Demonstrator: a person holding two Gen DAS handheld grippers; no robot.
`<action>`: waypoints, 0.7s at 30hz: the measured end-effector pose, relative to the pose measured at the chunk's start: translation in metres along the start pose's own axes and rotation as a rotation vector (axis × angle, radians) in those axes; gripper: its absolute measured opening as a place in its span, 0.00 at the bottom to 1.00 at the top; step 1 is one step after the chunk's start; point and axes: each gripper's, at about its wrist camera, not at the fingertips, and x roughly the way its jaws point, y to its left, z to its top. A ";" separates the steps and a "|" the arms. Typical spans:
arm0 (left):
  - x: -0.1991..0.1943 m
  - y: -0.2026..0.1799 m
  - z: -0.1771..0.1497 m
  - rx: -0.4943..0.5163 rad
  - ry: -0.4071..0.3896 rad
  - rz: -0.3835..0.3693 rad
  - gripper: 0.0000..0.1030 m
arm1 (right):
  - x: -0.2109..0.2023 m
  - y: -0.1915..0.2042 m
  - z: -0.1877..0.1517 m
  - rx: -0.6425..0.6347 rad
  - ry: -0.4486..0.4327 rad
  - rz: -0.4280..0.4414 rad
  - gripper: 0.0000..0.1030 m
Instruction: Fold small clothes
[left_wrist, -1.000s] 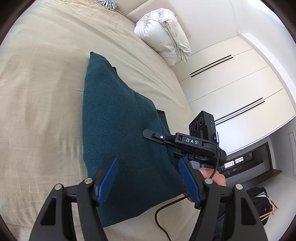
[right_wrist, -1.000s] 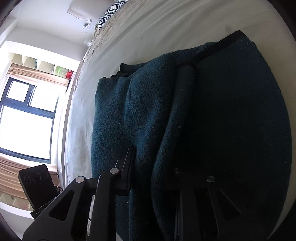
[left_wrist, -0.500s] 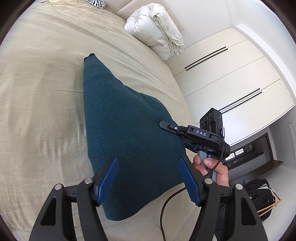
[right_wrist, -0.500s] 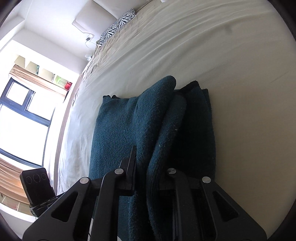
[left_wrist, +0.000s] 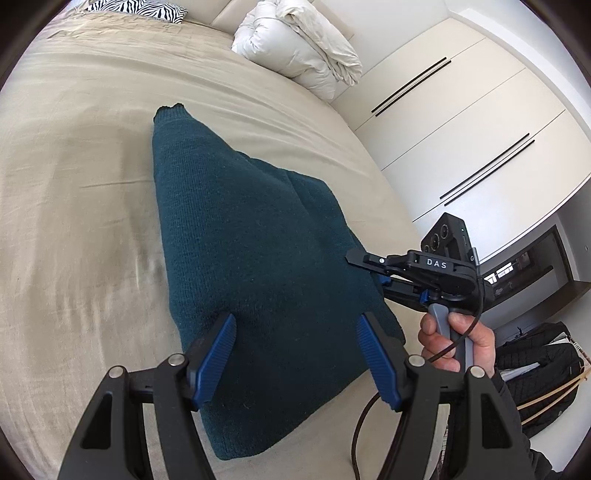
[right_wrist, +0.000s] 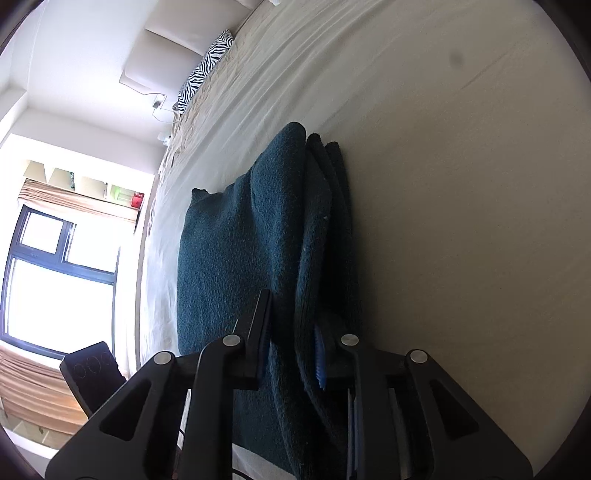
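- The dark teal knitted garment (left_wrist: 255, 258) lies on the beige bed (left_wrist: 74, 221), partly folded, its right edge raised in a thick bunch of layers.
- The right claw (right_wrist: 291, 354) is clamped on that bunched edge (right_wrist: 314, 258), pads pressed into the knit.
- The left claw (left_wrist: 297, 354) hangs wide apart above the garment's near end, holding nothing.
- The step in hand looks like carrying the gripped edge across; next, the layers likely need laying flat and releasing, with the left claw steadying the near end.
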 end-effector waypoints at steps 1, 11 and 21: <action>0.002 -0.004 -0.001 0.022 0.002 0.011 0.68 | -0.005 0.004 -0.009 -0.016 0.003 -0.014 0.20; 0.026 -0.007 -0.016 0.103 0.069 0.097 0.65 | -0.010 -0.010 -0.036 -0.032 -0.017 -0.072 0.17; 0.009 -0.001 -0.019 0.104 0.047 0.087 0.64 | -0.026 -0.028 -0.042 -0.004 -0.051 -0.045 0.20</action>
